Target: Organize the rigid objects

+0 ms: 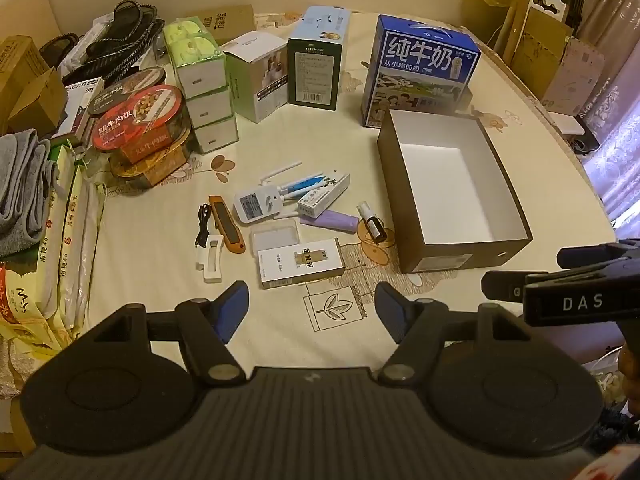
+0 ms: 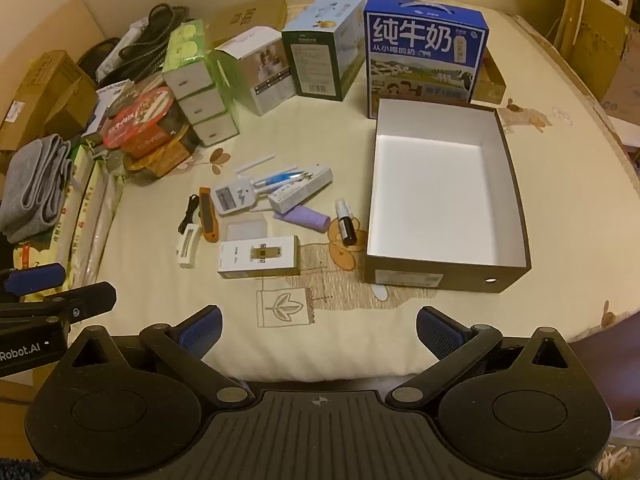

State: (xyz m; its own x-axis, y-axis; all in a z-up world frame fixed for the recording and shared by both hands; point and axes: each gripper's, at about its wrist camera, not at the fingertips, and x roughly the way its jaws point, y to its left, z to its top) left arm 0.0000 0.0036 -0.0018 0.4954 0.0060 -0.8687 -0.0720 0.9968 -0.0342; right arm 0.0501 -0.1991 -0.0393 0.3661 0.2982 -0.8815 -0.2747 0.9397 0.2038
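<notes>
Both grippers, left gripper (image 1: 312, 306) and right gripper (image 2: 319, 330), hang wide open, holding nothing. Small things (image 1: 276, 216) lie piled left of the empty box (image 1: 452, 196). Grabbing one could knock the little bottle (image 2: 346, 222) rolling.

- We see an open dark box (image 2: 448, 268), white inside, empty, upright.
- Left of the box lie our small items: brown bottle (image 2: 346, 229), purple roll (image 2: 308, 218), white carton (image 2: 260, 257), orange knife (image 2: 208, 218).

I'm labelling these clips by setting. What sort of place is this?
Most likely a home, perhaps a dining table used for storage: a patterned tablecloth, a blue milk carton, stacked instant-food bowls, slippers and a curtain beside it.
</notes>
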